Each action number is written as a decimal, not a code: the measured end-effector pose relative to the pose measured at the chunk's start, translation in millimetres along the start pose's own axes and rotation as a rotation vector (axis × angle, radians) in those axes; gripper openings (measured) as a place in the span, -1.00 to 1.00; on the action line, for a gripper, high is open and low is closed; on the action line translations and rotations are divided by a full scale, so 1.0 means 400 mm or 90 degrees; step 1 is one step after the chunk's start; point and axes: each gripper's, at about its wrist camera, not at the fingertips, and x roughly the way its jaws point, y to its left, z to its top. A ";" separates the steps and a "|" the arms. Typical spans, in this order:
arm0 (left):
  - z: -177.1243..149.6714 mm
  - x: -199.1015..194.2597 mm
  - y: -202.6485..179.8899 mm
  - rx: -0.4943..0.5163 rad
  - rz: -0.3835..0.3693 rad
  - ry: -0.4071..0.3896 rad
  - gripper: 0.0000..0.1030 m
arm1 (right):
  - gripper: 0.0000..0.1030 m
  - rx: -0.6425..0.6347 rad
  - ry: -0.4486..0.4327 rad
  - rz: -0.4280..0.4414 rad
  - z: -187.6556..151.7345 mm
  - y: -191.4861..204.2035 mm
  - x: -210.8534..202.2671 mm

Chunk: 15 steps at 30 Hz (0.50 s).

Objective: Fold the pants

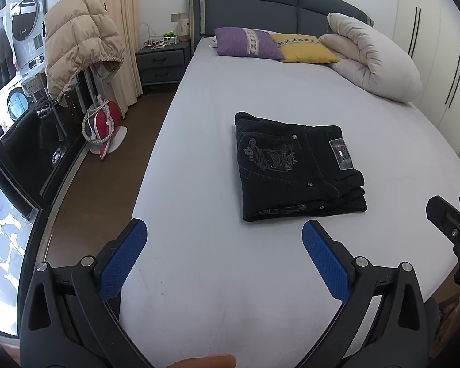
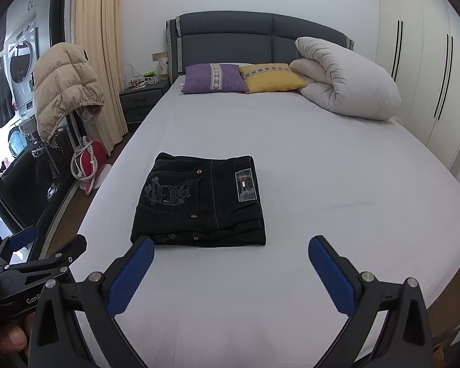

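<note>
Black jeans lie folded into a compact rectangle on the grey bed sheet, back pocket embroidery and label patch facing up. They also show in the right wrist view. My left gripper is open and empty, held above the sheet just short of the jeans' near edge. My right gripper is open and empty, its left fingertip close to the jeans' near left corner. The right gripper shows at the right edge of the left wrist view; the left gripper shows at the left of the right wrist view.
A purple pillow, a yellow pillow and a rolled white duvet lie at the bed's head. A nightstand, a beige puffer jacket and a pink fan stand left of the bed. Wardrobes line the right.
</note>
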 end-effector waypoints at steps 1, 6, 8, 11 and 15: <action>0.000 -0.003 0.000 0.000 -0.001 0.000 1.00 | 1.00 0.000 0.001 0.000 -0.001 0.000 0.000; 0.000 0.000 0.000 0.000 0.000 0.000 1.00 | 1.00 0.001 0.002 0.000 -0.003 0.002 -0.002; 0.000 -0.001 0.000 0.000 0.000 0.000 1.00 | 1.00 0.001 0.001 -0.001 -0.002 0.001 -0.002; 0.000 -0.001 0.000 0.000 0.000 0.000 1.00 | 1.00 0.002 0.002 0.000 -0.004 0.000 -0.001; 0.000 0.000 0.000 0.000 0.000 0.000 1.00 | 1.00 0.001 0.002 0.000 -0.003 0.001 -0.001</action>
